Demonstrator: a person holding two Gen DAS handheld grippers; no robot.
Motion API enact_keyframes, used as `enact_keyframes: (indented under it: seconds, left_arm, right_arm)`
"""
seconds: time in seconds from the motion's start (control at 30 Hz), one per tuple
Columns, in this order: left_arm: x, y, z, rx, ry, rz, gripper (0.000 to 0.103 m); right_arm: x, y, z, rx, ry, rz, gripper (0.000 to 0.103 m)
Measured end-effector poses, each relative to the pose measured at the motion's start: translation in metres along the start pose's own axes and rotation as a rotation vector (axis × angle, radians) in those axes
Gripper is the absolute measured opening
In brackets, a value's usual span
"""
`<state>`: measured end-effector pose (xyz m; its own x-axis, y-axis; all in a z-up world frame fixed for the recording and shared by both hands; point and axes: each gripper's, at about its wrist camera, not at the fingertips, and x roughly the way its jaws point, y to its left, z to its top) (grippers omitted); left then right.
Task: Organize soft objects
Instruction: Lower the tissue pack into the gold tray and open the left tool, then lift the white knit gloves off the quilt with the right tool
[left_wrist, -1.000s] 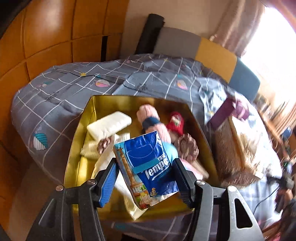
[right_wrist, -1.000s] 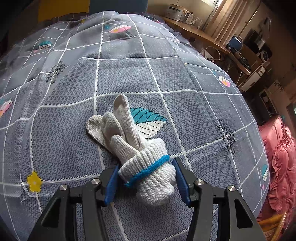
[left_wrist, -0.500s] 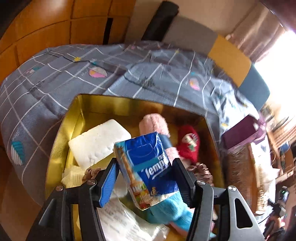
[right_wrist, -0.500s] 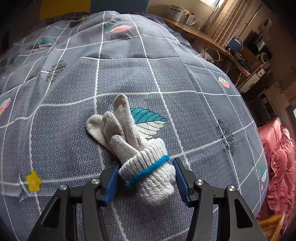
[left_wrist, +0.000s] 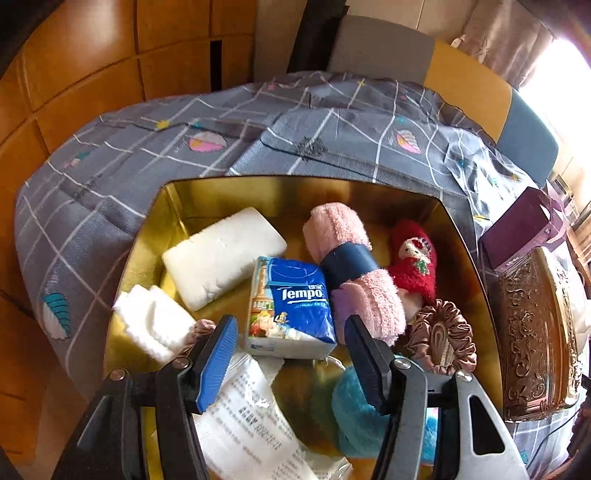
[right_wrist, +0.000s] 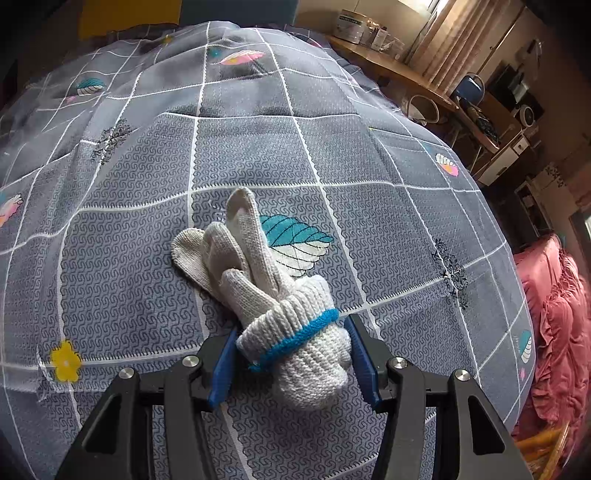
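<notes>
Grey checked quilt (right_wrist: 258, 155) underlies right jaws clamping the knit glove (right_wrist: 280, 317); left jaws wide over the gold box (left_wrist: 295, 192).

Blue tissue pack (left_wrist: 291, 306) in gold box (left_wrist: 295, 192); blue-banded white knit glove (right_wrist: 280, 310) on grey checked quilt (right_wrist: 369, 206).
</notes>
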<state>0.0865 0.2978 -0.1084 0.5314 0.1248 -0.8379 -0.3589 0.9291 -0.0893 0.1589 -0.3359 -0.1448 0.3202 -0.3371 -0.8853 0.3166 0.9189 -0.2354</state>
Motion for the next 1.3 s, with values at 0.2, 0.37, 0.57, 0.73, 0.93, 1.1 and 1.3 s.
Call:
enact_keyframes:
  seconds: [0.2,0.37,0.57,0.73,0.93,1.1,1.3]
  left_arm:
    - [-0.024,-0.005,-0.006,0.021,-0.048,0.013,0.061]
    - [-0.047,-0.015,-0.015,0.078,-0.092,0.003,0.061]
    - [-0.068,-0.035,-0.028,0.163,-0.13,-0.016,0.061]
    - [-0.076,-0.048,-0.037,0.197,-0.134,-0.037,0.061]
    - [-0.081,-0.06,-0.046,0.223,-0.133,-0.053,0.061]
    - [-0.083,-0.065,-0.049,0.242,-0.131,-0.063,0.061]
    - [-0.089,-0.071,-0.054,0.265,-0.142,-0.077,0.061]
  right_arm:
    - [0.0,-0.003,0.002,0.014,-0.002,0.002,0.058]
    - [-0.003,0.0,0.006,-0.008,-0.046,-0.009,0.065]
    - [-0.007,0.008,0.008,-0.07,-0.091,-0.027,0.052]
    - [-0.006,0.004,0.007,-0.043,-0.085,-0.019,0.042]
    - [-0.008,0.002,0.008,-0.018,-0.083,-0.016,0.039]
    - [-0.009,0.0,0.007,0.001,-0.08,-0.007,0.037]
    - [-0.01,-0.002,0.007,0.024,-0.079,0.009,0.037]
